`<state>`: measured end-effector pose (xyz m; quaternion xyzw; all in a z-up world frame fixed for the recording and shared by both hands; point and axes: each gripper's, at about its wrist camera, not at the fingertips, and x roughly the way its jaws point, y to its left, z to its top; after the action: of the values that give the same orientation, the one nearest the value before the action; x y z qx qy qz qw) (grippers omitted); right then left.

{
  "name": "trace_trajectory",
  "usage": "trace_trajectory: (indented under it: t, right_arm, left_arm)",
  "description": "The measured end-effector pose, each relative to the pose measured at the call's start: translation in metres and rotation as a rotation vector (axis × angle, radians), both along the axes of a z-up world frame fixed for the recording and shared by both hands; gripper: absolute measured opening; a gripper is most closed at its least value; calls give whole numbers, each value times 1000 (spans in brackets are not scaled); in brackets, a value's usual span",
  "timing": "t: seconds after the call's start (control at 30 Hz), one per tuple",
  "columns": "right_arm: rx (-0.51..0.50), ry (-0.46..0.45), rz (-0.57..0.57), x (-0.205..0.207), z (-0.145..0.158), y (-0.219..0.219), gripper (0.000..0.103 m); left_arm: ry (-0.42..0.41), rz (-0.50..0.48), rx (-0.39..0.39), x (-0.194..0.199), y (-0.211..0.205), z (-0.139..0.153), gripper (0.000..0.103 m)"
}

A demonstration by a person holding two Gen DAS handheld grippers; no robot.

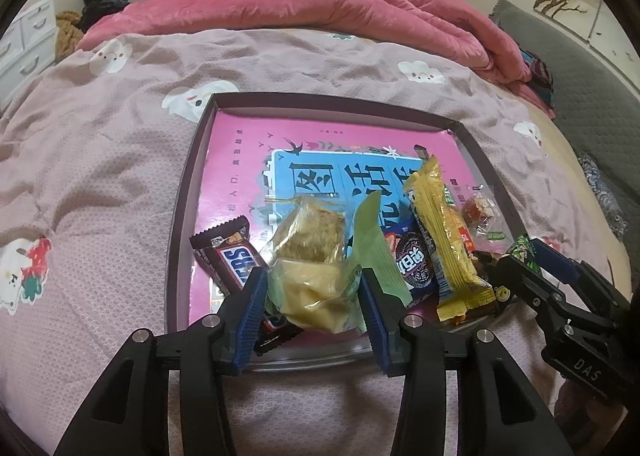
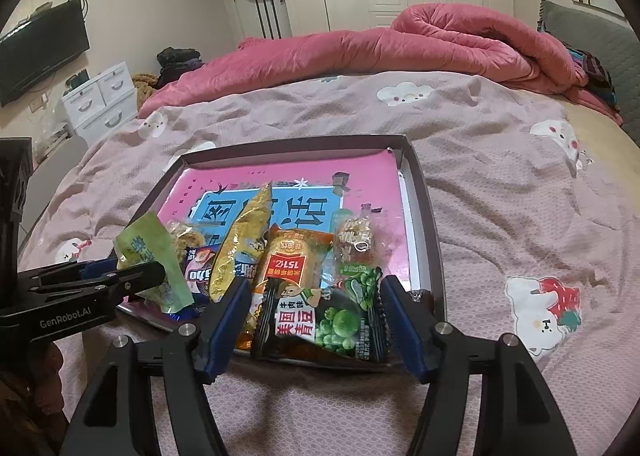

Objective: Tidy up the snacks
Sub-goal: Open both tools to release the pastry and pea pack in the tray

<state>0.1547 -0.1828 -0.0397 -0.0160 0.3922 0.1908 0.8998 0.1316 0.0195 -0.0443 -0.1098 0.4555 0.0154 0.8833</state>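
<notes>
Crowding the tray (image 1: 182, 192) near edge, snacks (image 1: 312, 256) leave its far half seemingly bare.

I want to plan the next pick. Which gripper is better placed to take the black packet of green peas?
Right. The right gripper already has the green pea packet between its open fingers; the left gripper straddles a clear pastry bag instead.

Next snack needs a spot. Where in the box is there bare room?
The box's far half is free: bare pink liner from the far wall down to the Snickers bar and clear pastry packet. The near edge is crowded, packets overlapping across to the green pea packet.
</notes>
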Motion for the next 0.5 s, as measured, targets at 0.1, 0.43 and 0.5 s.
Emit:
trace_trajectory:
  t: [0.1, 0.43, 0.5]
  right_arm:
    - [-1, -11, -2, -2, 3, -1, 66]
    - [16, -50, -24, -9, 15, -9, 68]
    - [18, -59, -29, -10, 17, -10, 68]
  left_arm:
    - [0, 1, 1, 0, 1, 0, 52]
    - [-9, 3, 0, -4, 2, 6, 57]
    - [-14, 1, 0, -5, 2, 8, 58]
